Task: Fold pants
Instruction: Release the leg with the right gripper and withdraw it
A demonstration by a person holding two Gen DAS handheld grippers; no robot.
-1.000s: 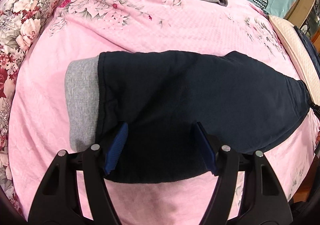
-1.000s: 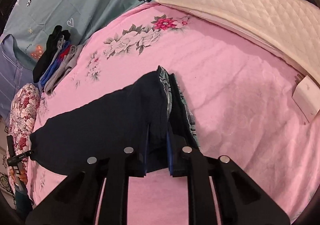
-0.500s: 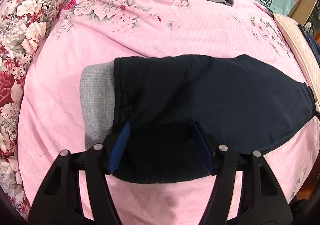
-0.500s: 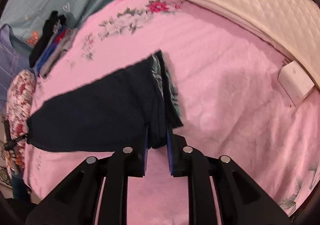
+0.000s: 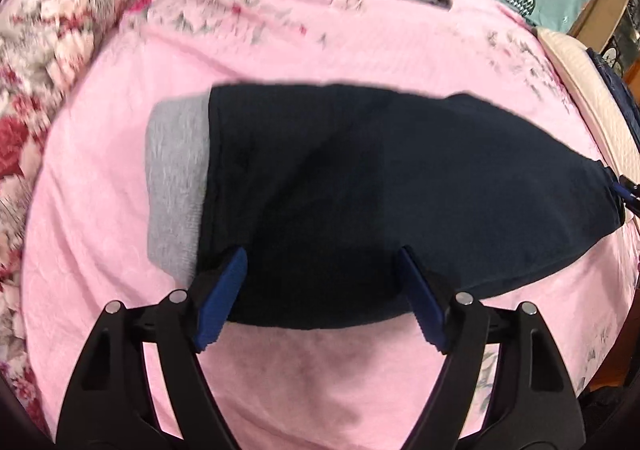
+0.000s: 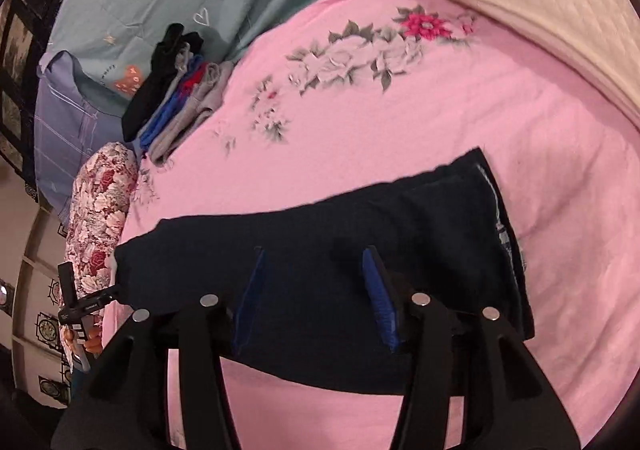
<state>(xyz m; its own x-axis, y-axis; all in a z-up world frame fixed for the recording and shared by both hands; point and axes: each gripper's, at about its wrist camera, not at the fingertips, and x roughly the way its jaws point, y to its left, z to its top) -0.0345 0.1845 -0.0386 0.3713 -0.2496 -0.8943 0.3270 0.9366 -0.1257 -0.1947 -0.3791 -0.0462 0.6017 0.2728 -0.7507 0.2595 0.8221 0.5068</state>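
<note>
Your right gripper [image 6: 316, 290] just let go of the waistband and now stands wide, like the left gripper [image 5: 320, 282]. Pants [image 5: 380, 201] lie flat on the bed [image 5: 280, 49], ready for the next fold.

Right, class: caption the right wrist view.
Open right gripper over dark folded pants on a pink bedspread.

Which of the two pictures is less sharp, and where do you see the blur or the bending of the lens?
Left wrist view: motion blur smears the floral pillow and the flower print on the pink bedspread; the navy pants have soft edges. Right wrist view: sharper, flowers crisp, but the fisheye bends the cream quilt and darkens the corners.
</note>
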